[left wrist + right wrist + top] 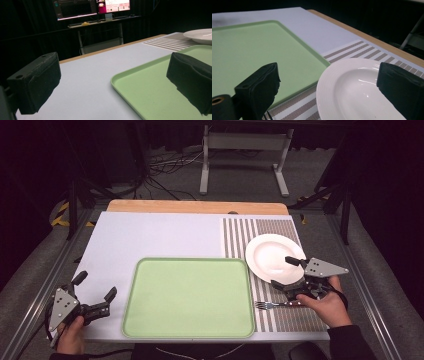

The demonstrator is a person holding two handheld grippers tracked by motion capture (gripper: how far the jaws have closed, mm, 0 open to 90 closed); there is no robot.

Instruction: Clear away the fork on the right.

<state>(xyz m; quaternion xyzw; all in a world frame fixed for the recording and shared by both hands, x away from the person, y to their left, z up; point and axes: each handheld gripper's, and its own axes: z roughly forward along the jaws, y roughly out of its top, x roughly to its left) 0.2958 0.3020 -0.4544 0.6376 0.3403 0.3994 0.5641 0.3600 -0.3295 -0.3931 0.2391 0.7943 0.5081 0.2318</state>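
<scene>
Lab or recording studio setup: black curtains all round, aluminium frame rails beside the bench, loose cables on grey carpet, monitors on a desk behind.

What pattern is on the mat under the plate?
Brown and white stripes on the placemat under the round white plate; clearest in high view.
</scene>
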